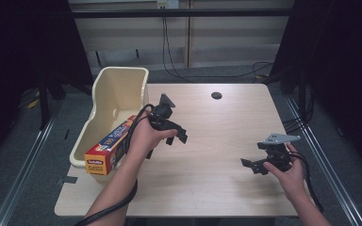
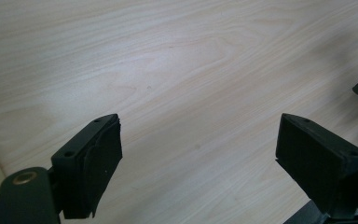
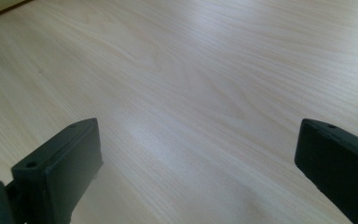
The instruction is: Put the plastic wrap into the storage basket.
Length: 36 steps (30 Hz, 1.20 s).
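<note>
Forearms are coming in from the near edge of the table (image 1: 207,188), each hand carrying a black gripper. Nearest the left gripper (image 1: 181,136) is the thing the work is turning on: a long orange and blue box (image 1: 109,149) of kitchen wrap, which is lying tilted in the cream plastic bin (image 1: 118,87) at the table's left edge, its near end poking over the bin's low near rim. That gripper is hovering just right of the bin, over bare wood, with its jaws spread and nothing between them; the left gripper view is showing wood grain between the two black pads (image 2: 91,172). Far to the right, the right gripper (image 1: 250,165) is pointing left across the table with its jaws standing wide apart and empty too, its pads (image 3: 60,172) framing plain tabletop. To do this step well, the left hand is probably best turning back toward the bin, lining the jaws across the box's narrow width near its raised near end and squeezing firmly before lifting, so the long box is not swinging or snagging on the rim. Yellow lettering is running along the box's blue side and there is print on its orange end, but both are too small to read.
</note>
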Each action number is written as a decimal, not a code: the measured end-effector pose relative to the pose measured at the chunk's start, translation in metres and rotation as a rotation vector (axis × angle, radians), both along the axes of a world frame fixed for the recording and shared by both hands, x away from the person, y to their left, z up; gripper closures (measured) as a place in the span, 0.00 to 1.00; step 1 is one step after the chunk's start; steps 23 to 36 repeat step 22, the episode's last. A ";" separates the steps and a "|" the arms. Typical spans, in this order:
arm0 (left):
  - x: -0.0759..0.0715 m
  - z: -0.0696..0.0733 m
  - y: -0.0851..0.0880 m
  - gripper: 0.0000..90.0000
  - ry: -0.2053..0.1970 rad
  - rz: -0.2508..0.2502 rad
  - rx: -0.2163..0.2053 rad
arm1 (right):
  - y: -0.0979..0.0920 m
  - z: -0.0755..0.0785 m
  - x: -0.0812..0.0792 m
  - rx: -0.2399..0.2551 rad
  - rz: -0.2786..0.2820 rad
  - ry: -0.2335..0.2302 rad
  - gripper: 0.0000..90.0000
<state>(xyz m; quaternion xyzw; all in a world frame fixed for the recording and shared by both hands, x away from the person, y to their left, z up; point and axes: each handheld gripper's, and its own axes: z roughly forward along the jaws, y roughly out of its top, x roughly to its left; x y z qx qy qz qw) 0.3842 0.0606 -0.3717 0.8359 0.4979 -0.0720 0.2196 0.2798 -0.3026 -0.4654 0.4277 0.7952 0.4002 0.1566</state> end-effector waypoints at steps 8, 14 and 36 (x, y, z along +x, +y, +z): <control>-0.005 -0.016 -0.001 0.16 -0.007 -0.015 -0.020 | 0.000 -0.001 0.000 -0.001 -0.005 0.001 0.00; -0.010 -0.026 -0.001 0.16 -0.016 -0.017 -0.034 | 0.000 -0.001 0.000 -0.001 -0.004 -0.003 0.00; -0.018 -0.038 0.001 0.16 -0.057 -0.049 -0.057 | 0.001 -0.002 0.000 -0.013 -0.006 0.004 0.00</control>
